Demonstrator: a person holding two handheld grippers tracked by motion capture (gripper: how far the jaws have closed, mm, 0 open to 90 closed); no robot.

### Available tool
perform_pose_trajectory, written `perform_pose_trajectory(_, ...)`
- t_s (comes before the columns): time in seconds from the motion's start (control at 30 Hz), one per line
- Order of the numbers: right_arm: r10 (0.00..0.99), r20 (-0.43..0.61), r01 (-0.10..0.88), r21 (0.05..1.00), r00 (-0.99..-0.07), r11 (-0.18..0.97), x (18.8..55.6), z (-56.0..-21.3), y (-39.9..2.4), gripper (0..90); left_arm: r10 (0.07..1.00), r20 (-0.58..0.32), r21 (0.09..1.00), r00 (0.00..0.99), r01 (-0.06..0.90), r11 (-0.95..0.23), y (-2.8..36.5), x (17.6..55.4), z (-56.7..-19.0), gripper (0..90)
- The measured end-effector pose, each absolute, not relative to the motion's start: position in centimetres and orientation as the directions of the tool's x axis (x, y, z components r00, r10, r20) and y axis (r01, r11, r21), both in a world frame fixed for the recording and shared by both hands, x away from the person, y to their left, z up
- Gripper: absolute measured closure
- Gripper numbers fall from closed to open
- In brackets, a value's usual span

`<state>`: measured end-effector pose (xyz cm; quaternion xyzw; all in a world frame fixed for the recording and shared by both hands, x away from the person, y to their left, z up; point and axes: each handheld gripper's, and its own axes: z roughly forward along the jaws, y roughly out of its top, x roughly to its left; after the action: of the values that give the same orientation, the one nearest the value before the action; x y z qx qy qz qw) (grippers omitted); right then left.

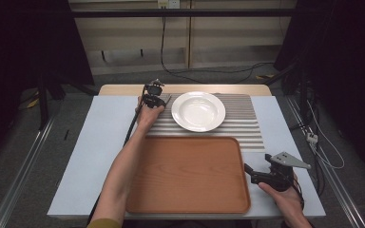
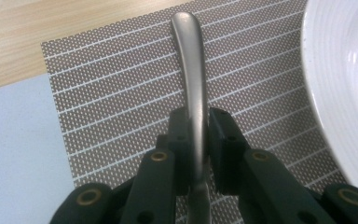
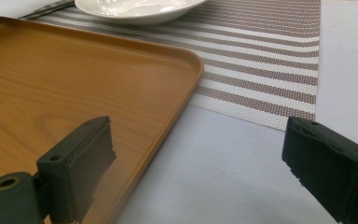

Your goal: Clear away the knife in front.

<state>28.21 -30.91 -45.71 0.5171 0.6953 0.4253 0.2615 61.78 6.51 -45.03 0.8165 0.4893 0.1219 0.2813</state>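
Metal handle [image 2: 192, 79] clamped between left gripper's [image 2: 196, 135] jaws (over placemat [image 2: 112, 93]).

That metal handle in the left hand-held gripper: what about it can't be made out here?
- Handle, left gripper view: its working end runs under the left hand-held gripper and off the bottom edge, so spoon, fork or knife cannot be told.
- High view: the hand and gripper cover it; too small.
- Plate, left gripper view: cut off by the right edge.

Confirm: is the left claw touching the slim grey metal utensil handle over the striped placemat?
Touching. In the left gripper view the left claw has both black pads pressed against the slim grey metal utensil handle, with no gap on either side, above the striped placemat.
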Motion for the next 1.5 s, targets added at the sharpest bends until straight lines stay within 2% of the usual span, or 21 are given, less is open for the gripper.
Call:
perform_pose_trajectory(0.33,0.941,0.075,0.497,0.861,-0.329,0.106,28.2,-45.7,-30.8,8.4,0.858,-0.085,0.578,0.507,0.726,-0.372,7.1,61.1,-44.1,80.0)
perform_pose_trajectory(0.77,0.943,0.072,0.494,0.863,-0.326,0.105,28.1,-45.6,-30.8,8.4,0.857,-0.11,0.62,0.504,0.708,-0.338,8.4,59.3,-42.0,80.0)
perform_pose_trajectory(1.5,0.945,0.062,0.487,0.866,-0.322,0.109,27.9,-45.5,-30.8,8.5,0.855,-0.085,0.663,0.512,0.669,-0.335,10.5,55.3,-39.7,80.0)
